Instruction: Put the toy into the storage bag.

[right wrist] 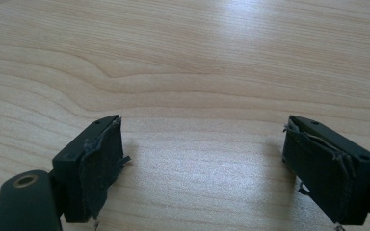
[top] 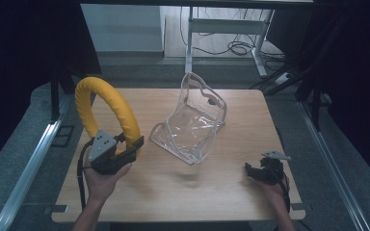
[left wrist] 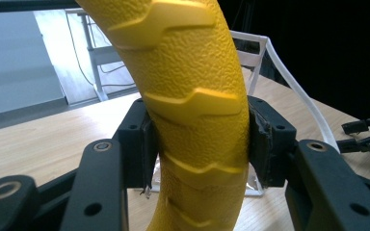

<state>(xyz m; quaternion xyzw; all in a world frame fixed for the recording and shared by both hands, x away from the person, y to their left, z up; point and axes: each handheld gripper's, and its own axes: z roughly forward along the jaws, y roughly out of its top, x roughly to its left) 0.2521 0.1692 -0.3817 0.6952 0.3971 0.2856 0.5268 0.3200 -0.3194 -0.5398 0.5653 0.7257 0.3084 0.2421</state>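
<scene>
Yellow ring [top: 107, 108] pinched upright in left tool [top: 125, 151], clear bag [top: 192, 122] just beyond to its right; right tool [top: 255, 172] spread, idle.

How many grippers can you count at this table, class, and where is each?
2. The left gripper, near the table's left edge, is clamped on the yellow ring. The right gripper rests open at the table's near right corner. None seems hidden.

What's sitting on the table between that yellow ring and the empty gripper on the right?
In the high view, the clear plastic bag stands between the yellow ring and the right gripper, on the table.
</scene>
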